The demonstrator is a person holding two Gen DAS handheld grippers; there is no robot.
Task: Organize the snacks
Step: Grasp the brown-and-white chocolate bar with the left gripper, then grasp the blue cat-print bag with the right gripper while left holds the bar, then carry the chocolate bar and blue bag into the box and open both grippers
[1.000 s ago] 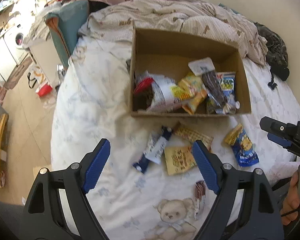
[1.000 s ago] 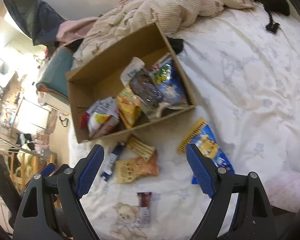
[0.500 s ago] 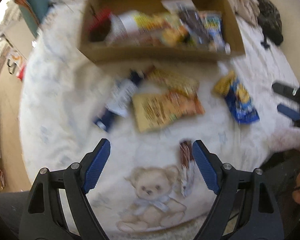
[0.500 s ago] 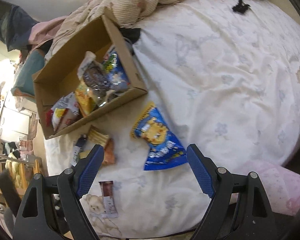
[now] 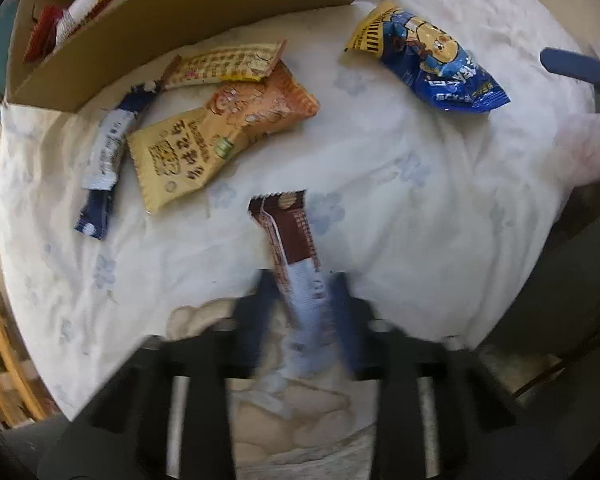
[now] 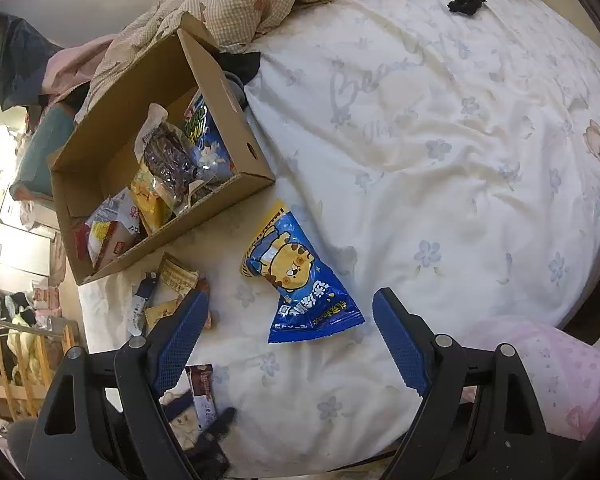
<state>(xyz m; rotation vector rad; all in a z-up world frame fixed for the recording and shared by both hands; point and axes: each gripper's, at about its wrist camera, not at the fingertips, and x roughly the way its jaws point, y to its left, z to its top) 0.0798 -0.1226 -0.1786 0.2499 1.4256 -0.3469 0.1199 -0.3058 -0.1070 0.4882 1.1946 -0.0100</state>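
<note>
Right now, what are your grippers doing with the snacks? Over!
Left gripper just closed on brown snack bar. Right gripper open, over blue cat packet. Three more packets loose beside cardboard box. Nothing blocking.

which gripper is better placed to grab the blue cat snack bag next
Right: the right gripper hangs open with the blue cat-print snack bag lying just ahead between its fingers. The left gripper is shut on the brown-and-white bar wrapper.
</note>
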